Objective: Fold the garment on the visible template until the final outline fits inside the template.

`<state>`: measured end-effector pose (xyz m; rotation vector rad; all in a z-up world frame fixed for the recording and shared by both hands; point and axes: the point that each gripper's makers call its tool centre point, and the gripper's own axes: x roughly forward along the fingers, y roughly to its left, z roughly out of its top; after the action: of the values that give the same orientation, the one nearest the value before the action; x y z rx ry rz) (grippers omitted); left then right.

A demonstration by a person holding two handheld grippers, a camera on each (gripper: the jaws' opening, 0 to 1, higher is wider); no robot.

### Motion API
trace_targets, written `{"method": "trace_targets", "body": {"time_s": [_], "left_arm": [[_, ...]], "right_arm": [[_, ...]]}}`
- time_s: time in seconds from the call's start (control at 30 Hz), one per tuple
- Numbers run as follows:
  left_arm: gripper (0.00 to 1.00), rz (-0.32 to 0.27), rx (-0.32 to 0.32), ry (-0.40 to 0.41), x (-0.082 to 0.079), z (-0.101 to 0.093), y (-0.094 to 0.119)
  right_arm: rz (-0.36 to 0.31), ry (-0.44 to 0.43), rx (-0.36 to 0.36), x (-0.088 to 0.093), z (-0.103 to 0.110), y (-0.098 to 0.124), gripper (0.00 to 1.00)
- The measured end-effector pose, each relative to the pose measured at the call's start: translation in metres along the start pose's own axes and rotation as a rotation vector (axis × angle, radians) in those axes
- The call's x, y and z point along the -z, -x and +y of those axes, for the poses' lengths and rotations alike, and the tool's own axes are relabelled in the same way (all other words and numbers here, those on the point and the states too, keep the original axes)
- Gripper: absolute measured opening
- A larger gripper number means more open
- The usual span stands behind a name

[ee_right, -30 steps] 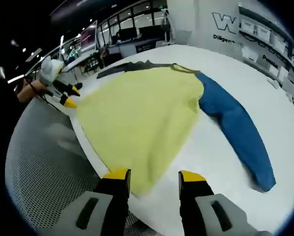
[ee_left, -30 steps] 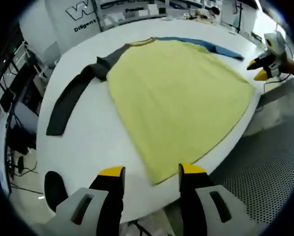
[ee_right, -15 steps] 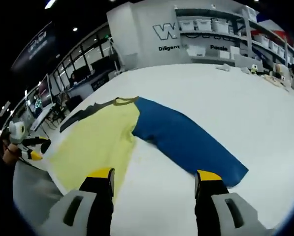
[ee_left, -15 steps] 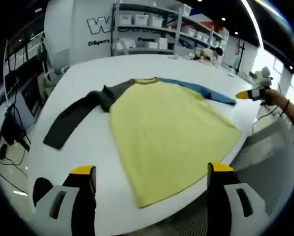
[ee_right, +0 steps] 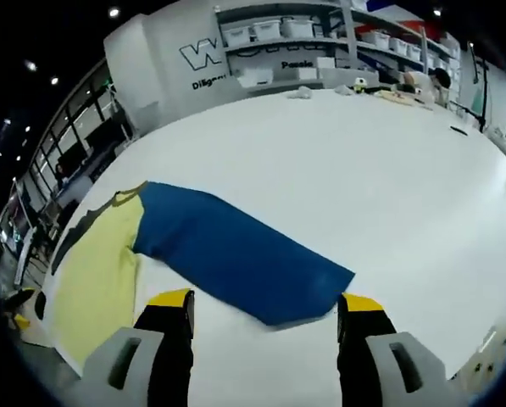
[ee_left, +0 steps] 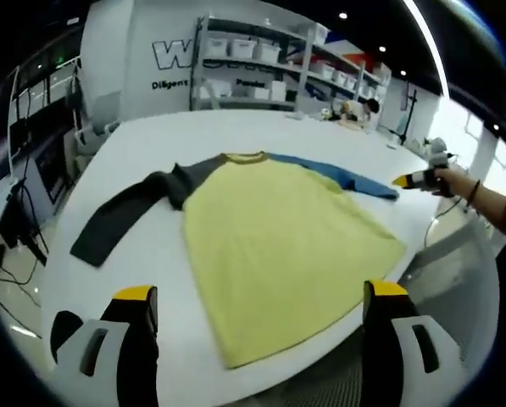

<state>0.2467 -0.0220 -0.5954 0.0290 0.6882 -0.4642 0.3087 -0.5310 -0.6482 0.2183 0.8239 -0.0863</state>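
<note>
A long-sleeved shirt lies flat on the white table (ee_left: 142, 136). Its body is yellow (ee_left: 278, 246), one sleeve is grey (ee_left: 121, 216) and the other blue (ee_left: 346, 174). My left gripper (ee_left: 261, 292) hovers open over the shirt's hem near the table's front edge, holding nothing. At the right of the left gripper view, a person's hand (ee_left: 452, 178) holds my right gripper (ee_left: 405, 180) by the blue cuff. In the right gripper view, my right gripper (ee_right: 266, 299) stands open just short of the blue sleeve (ee_right: 236, 254), with the yellow body (ee_right: 96, 271) to the left.
Shelves with white bins (ee_left: 253, 64) and a lettered wall (ee_right: 210, 64) stand behind the table. Small items (ee_right: 405, 89) lie at its far end. The table's rounded edge (ee_left: 320, 369) drops to a perforated floor. Desks with cables (ee_left: 11, 229) are on the left.
Both pairs of jaws stand wider apart than a second ago. My right gripper has swung from the shirt's hem to the blue sleeve's cuff. The shirt lies as before.
</note>
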Motion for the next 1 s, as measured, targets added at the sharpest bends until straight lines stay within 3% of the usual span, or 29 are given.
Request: {"method": "trace_targets", "body": {"time_s": [0.4, 0.57, 0.67, 0.73, 0.9, 1.0], "left_arm": [[0.98, -0.016, 0.038, -0.04, -0.004, -0.011, 0.003], [0.97, 0.017, 0.04, -0.044, 0.005, -0.011, 0.002], [0.97, 0.01, 0.04, -0.036, 0.004, -0.011, 0.003], [0.96, 0.009, 0.041, -0.036, 0.003, -0.011, 0.004], [0.96, 0.008, 0.025, -0.048, 0.002, -0.007, 0.007], [0.96, 0.006, 0.025, -0.043, 0.003, -0.007, 0.007]], "right_arm": [[0.064, -0.007, 0.144, 0.011, -0.019, -0.023, 0.49], [0.026, 0.052, 0.201, 0.009, -0.023, -0.026, 0.44], [-0.008, 0.044, 0.191, 0.006, -0.019, -0.027, 0.34], [-0.018, 0.06, 0.191, 0.004, -0.018, -0.028, 0.22], [-0.02, 0.081, 0.186, 0.0, -0.023, -0.031, 0.0], [-0.022, 0.072, 0.185, -0.003, -0.028, -0.032, 0.0]]}}
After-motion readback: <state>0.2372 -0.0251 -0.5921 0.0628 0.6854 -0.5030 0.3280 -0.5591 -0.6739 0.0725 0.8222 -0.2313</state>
